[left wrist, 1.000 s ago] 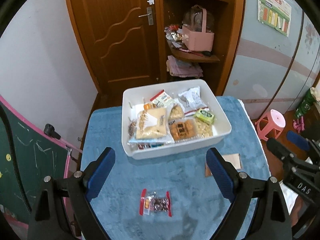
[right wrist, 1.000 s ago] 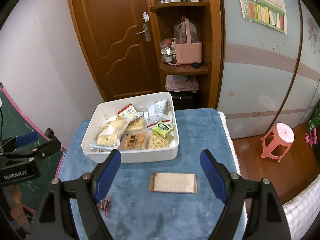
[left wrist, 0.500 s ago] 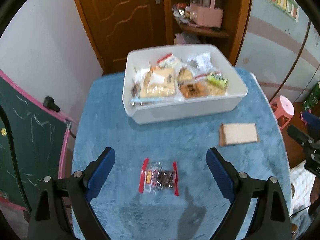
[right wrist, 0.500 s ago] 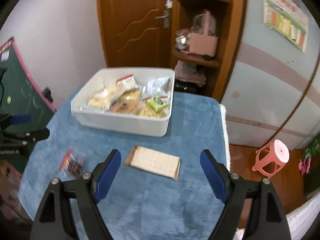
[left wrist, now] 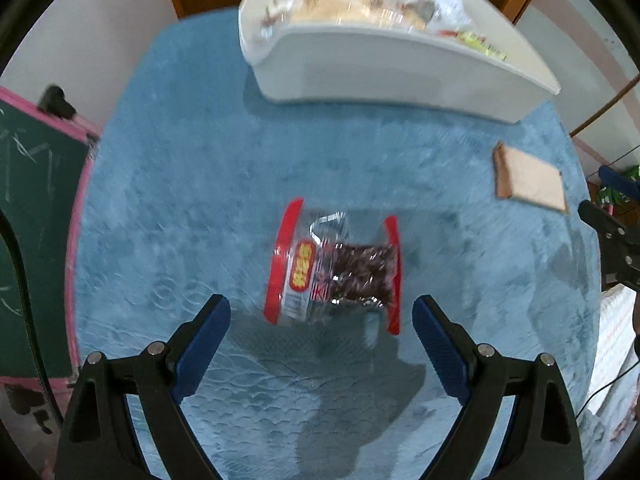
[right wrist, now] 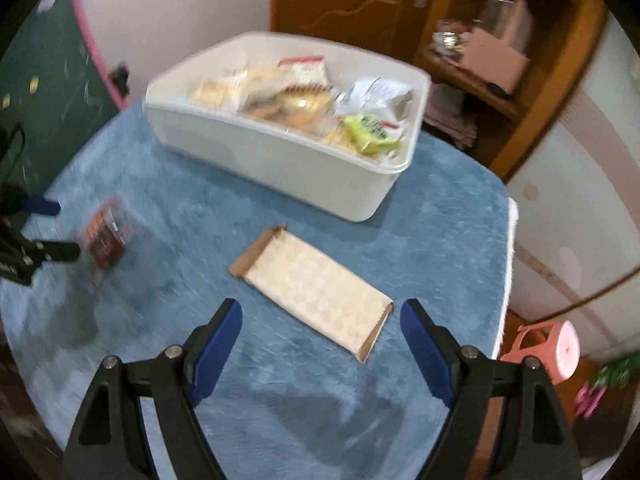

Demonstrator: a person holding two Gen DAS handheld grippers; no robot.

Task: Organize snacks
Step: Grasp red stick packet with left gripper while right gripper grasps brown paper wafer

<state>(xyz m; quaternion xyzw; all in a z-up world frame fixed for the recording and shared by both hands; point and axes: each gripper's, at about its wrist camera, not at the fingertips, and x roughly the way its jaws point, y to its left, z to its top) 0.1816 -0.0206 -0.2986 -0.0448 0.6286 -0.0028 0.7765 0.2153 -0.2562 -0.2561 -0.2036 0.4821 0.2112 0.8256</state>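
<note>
A clear snack packet with red ends and dark contents (left wrist: pixel 334 270) lies on the blue tablecloth. My left gripper (left wrist: pixel 322 312) is open and empty, low over the cloth, with the packet just ahead of its blue fingertips. A flat tan packet (right wrist: pixel 312 280) lies on the cloth. My right gripper (right wrist: pixel 322 318) is open and empty, with this packet's near end between its fingertips. The tan packet also shows in the left wrist view (left wrist: pixel 528 178), and the red packet in the right wrist view (right wrist: pixel 106 238). A white bin (left wrist: pixel 384 72) full of several snacks stands at the back.
The white bin also shows in the right wrist view (right wrist: pixel 280 160). A green chalkboard with a pink frame (left wrist: pixel 24 200) stands left of the table. A pink stool (right wrist: pixel 548 346) is on the floor at the right. A wooden door and shelf (right wrist: pixel 492 40) stand behind.
Both grippers have dropped lower and closer to the cloth. The red packet now sits just ahead of the left fingertips and the tan packet reaches between the right ones. Both stay open.
</note>
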